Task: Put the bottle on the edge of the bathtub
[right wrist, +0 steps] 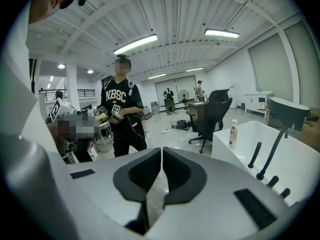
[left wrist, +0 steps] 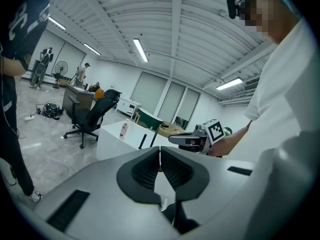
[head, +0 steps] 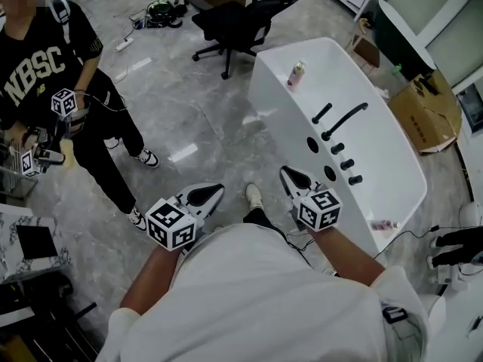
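On the bathtub point(head: 392, 164): a wide white edge carrying a curved black faucet point(head: 346, 119) and a row of black knobs point(head: 347, 164); inside of the tub not readable from any view. Stands on that edge at the far end, well apart from the faucet: the bottle point(head: 296, 74); small and slim, pale body with a pink label and a whitish cap; upright in the left gripper view and the right gripper view; touched by nothing. Lies near the tub's close end: a second small pinkish item point(head: 383, 225), too small to name. Beside the tub on the right, a cardboard box point(head: 426, 111); contents unclear.

Left tool point(head: 205, 194): jaws pressed together, nothing between them; held over the grey marble floor point(head: 189, 119), apart from the tub. Right tool point(head: 294, 178): jaws likewise together and empty; near the tub's side wall, well apart from the bottle.

Beyond the tub, a black office chair point(head: 241, 17); at the left, a person in a black shirt point(head: 45, 59), standing on the floor.
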A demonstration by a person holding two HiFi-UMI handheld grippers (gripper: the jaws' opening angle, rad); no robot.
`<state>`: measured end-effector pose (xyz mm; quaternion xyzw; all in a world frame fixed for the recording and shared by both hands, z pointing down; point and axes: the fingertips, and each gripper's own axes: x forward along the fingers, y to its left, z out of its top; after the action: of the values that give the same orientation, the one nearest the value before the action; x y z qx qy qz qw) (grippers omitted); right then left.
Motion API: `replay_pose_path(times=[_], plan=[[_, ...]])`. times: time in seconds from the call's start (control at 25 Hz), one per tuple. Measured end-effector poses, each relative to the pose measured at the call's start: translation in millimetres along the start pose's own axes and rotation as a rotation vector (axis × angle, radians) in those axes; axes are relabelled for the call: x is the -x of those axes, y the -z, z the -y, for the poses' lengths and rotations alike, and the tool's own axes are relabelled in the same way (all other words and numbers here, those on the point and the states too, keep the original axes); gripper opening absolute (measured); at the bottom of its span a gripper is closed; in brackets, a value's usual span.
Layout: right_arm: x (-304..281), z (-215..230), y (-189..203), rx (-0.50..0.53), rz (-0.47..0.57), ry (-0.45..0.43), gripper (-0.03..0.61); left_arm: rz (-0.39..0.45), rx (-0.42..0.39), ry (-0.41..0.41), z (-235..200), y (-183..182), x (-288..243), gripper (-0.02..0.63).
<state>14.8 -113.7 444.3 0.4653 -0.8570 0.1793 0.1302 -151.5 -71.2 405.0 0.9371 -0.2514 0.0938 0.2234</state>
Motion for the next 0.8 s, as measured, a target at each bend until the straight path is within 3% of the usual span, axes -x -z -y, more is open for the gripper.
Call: replay_pose_path(times=[0.8], plan=[[-0.9,-12.0,-0.4,0.029,-0.01,-0.05,0.014,0.007,0.003,-0.006,3.2,2.1,-2.0,0.021]])
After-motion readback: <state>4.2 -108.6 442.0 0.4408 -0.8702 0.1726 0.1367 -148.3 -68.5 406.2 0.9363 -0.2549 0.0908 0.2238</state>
